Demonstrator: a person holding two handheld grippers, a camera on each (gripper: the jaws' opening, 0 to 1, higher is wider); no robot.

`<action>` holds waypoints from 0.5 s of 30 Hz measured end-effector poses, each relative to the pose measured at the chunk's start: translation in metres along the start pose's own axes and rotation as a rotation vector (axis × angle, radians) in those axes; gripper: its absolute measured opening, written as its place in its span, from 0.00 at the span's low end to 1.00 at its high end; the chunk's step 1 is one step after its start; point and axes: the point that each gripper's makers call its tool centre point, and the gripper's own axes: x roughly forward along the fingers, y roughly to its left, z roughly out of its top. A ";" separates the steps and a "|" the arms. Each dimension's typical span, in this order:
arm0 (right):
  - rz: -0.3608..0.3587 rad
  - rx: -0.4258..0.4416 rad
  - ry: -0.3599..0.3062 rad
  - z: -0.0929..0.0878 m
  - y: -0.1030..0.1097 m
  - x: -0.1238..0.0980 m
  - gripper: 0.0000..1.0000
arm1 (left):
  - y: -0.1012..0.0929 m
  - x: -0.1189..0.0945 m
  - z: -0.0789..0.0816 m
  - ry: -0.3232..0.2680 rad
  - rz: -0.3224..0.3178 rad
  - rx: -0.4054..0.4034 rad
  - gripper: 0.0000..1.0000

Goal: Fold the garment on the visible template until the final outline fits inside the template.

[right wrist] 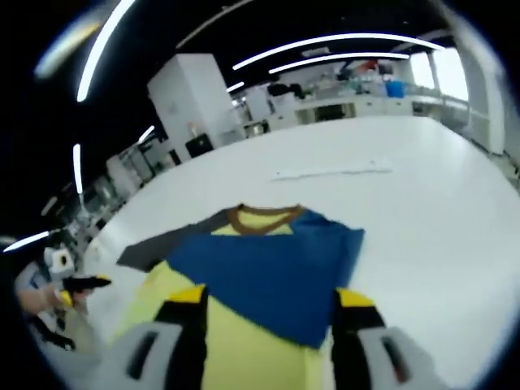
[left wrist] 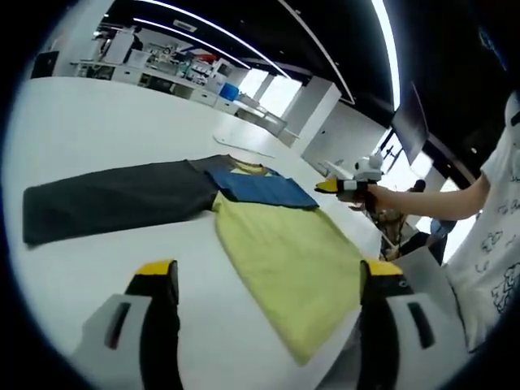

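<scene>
Shirt (left wrist: pixel 268 236) lies flat on the white table (left wrist: pixel 89 130), blue sleeve (right wrist: pixel 268 264) folded across its yellow body, grey sleeve (left wrist: pixel 114 199) spread out. Left gripper (left wrist: pixel 268 284) and right gripper (right wrist: pixel 268 313) hover above it, jaws wide, holding nothing. Right gripper view adds the brown collar (right wrist: pixel 262 214).

The left gripper view looks across the table (left wrist: pixel 89 130) toward the shirt (left wrist: pixel 284 252) at one o'clock; the right gripper view hangs close above the same shirt (right wrist: pixel 268 268), facing its collar at twelve.

No readable text, label, brand or number can be made out. Dark marks are printed on the person's white shirt (left wrist: pixel 497 236), possibly lettering, but too blurred.
</scene>
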 end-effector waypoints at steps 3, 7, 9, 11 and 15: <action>-0.023 0.037 0.009 -0.009 -0.011 -0.004 0.49 | -0.002 0.001 0.000 0.004 0.000 0.001 0.90; -0.041 0.117 0.009 -0.017 -0.020 -0.011 0.38 | -0.002 0.002 0.000 0.006 0.003 0.001 0.90; -0.049 0.113 0.014 -0.020 -0.029 -0.009 0.34 | -0.002 0.002 0.000 0.009 0.003 0.002 0.90; -0.057 0.106 0.028 -0.024 -0.031 -0.010 0.30 | -0.003 0.003 -0.001 0.013 0.003 0.003 0.90; -0.054 0.156 0.055 -0.034 -0.036 -0.008 0.22 | -0.003 0.003 -0.003 0.019 0.005 0.004 0.90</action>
